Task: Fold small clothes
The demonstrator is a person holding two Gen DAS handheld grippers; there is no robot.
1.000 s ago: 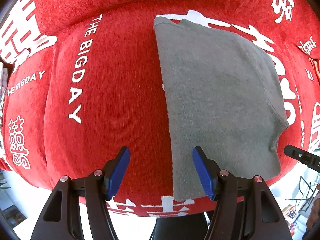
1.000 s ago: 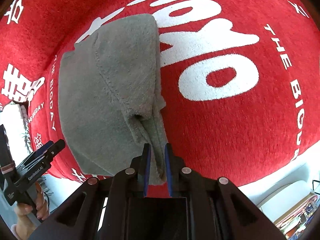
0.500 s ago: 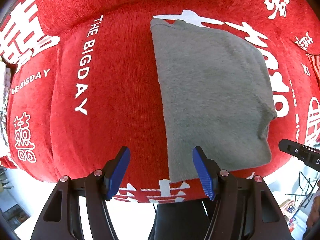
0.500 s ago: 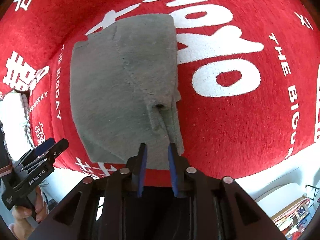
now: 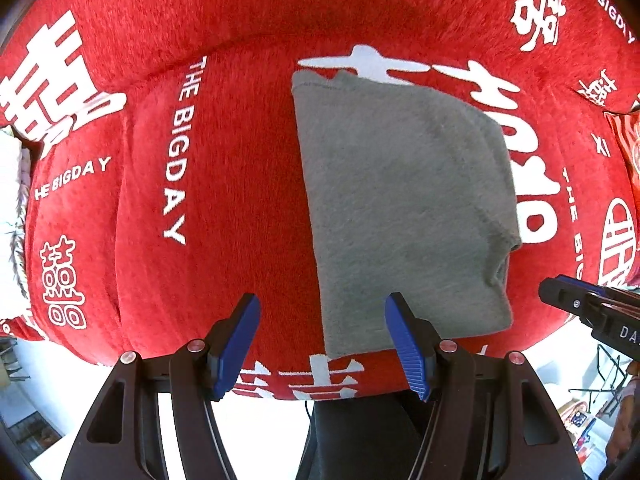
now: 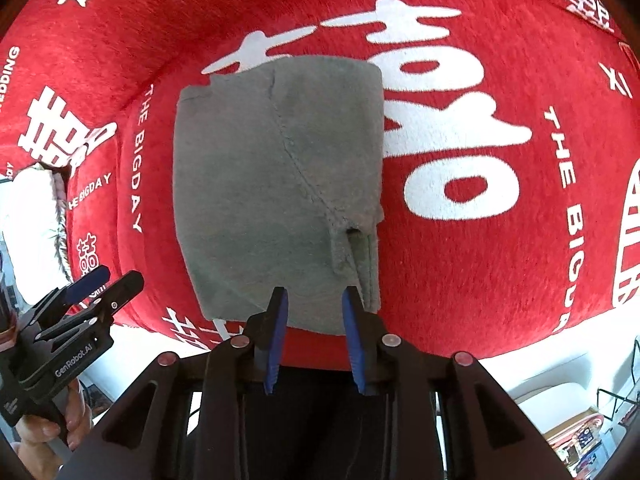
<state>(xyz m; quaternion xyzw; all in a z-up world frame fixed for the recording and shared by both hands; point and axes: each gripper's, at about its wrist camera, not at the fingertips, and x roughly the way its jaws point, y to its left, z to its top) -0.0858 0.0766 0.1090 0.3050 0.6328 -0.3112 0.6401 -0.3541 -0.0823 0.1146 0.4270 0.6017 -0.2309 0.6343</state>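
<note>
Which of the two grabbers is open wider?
The left hand-held gripper: its blue pads stand far apart over the red cover. The right hand-held gripper has only a narrow gap, above the grey garment.

Black-framed claw (image 5: 322, 338); blue ribbed pads (image 5: 406, 346); silver screws (image 5: 446, 345).

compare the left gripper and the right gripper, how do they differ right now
The left gripper has jaws set wide; the right gripper has them narrower, having just been opening. The left sits over the grey garment's straight edge, the right over its loose flap. Both are empty, above the red cover.
</note>
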